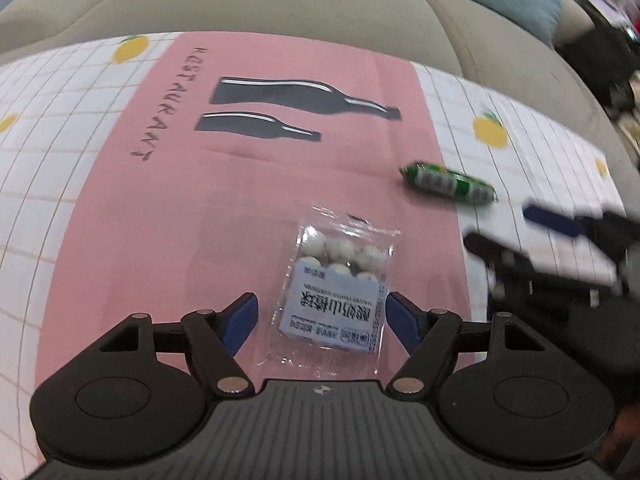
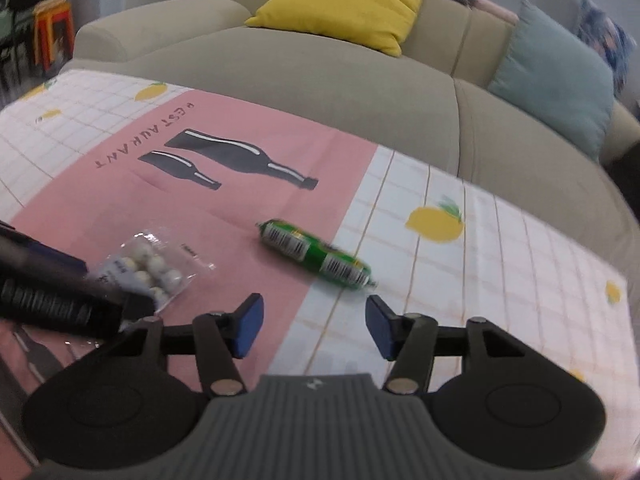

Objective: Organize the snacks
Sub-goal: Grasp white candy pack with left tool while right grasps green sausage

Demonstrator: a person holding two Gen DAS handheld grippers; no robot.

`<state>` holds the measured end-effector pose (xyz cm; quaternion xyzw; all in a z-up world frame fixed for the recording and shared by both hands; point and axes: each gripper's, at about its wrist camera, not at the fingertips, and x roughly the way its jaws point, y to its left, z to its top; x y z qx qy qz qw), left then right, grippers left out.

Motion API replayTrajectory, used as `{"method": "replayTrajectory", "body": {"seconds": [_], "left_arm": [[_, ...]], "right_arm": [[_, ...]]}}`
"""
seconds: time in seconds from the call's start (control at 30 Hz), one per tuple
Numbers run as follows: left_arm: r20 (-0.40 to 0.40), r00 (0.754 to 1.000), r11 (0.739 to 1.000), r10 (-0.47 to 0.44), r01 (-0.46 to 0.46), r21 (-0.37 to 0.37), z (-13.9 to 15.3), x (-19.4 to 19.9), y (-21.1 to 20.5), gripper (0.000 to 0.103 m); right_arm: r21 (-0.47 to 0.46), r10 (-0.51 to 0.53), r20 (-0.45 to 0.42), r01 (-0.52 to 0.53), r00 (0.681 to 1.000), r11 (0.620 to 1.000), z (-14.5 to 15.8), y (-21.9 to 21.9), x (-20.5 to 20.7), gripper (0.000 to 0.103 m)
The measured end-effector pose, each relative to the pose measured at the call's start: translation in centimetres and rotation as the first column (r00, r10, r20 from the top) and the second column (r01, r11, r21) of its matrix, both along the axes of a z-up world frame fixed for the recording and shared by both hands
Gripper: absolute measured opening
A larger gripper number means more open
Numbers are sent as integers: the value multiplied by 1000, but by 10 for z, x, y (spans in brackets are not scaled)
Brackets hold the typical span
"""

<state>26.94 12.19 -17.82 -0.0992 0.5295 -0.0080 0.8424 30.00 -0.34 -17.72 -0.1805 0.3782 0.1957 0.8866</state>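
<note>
- Between the blue pads of the left hand-held gripper [image 1: 322, 322] lies the clear packet of white candy balls [image 1: 338, 286], flat on the pink mat [image 1: 168, 216]. The pads stand apart, one on each side of the packet's lower half; the right pad looks very close to its edge, and contact cannot be confirmed.
- At about 1 o'clock from the packet, well apart from it, the green wrapped snack roll [image 1: 448, 182] rests across the mat's right edge, half on pink and half on the checked cloth [image 1: 532, 152].
- From the right wrist view, the right hand-held gripper [image 2: 314, 326] hangs with its pads apart and nothing between them; the green roll sits just ahead of it, near 12 o'clock, and the pads have not reached it.
- My reading of the step: both tools are lining up for pick-ups, the left on the packet, the right on the roll. Neither snack is gripped yet.
- Next the left tool likely needs to drop lower and close gently; the thin, crinkly film could slip or buckle. The right one needs to advance and turn so its pads span the roll's narrow width.
- Around the mat, the bench wears a white cloth with a lemon print. No container for sorting is in view.
- Beyond it stands a beige sofa [image 2: 320, 76] with a yellow cushion [image 2: 344, 0] and a pale blue cushion [image 2: 552, 88].
</note>
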Motion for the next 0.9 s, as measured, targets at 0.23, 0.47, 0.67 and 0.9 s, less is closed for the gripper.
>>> {"method": "replayTrajectory", "body": {"seconds": [0.23, 0.47, 0.67, 0.9], "left_arm": [[-11, 996, 995, -85, 85, 44, -1, 4, -7, 87], [-7, 994, 991, -112, 112, 74, -2, 5, -10, 86], [-2, 992, 986, -130, 129, 102, -3, 5, -11, 85], [-4, 994, 989, -107, 107, 104, -1, -4, -9, 75]], "right_arm": [[-95, 131, -2, -131, 991, 987, -7, 10, 30, 59], [-115, 264, -41, -267, 964, 957, -15, 21, 52, 66], [-22, 214, -111, -218, 970, 976, -18, 18, 61, 53], [-63, 115, -129, -124, 985, 990, -16, 22, 29, 26]]}}
